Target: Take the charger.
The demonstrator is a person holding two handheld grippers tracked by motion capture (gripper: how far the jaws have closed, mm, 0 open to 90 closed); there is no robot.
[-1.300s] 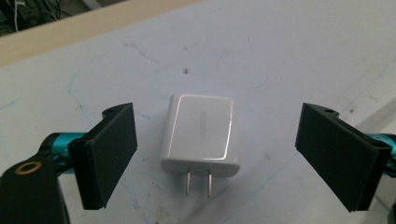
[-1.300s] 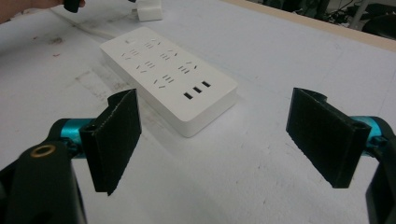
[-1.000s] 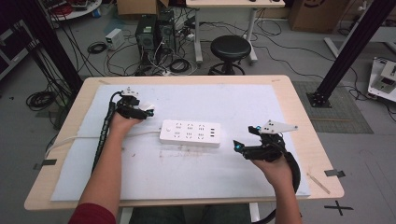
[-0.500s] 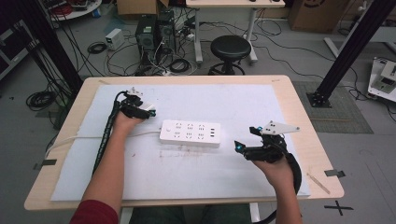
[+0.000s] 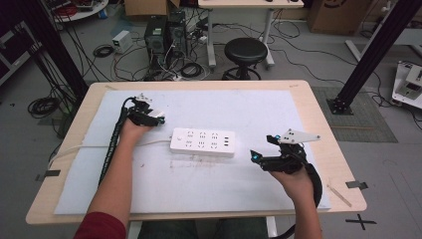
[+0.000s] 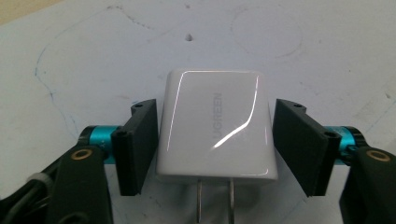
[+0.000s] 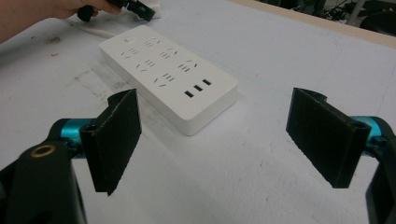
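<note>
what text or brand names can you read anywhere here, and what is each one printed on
"UGREEN": pale grey letters running lengthwise down the face of the glossy white two-prong charger plug, which lies between the jaws of the left gripper.
White rectangular power strip: socket and port slots, no lettering legible.
Brown cardboard boxes on the floor behind the table: any print is too small and blurred to read.

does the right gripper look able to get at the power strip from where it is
Probably yes. The right gripper stands open and holds nothing, and the power strip lies just ahead of it on bare white mat, with nothing between. The left gripper, closing around the white charger, stays beyond the strip's far end.
</note>
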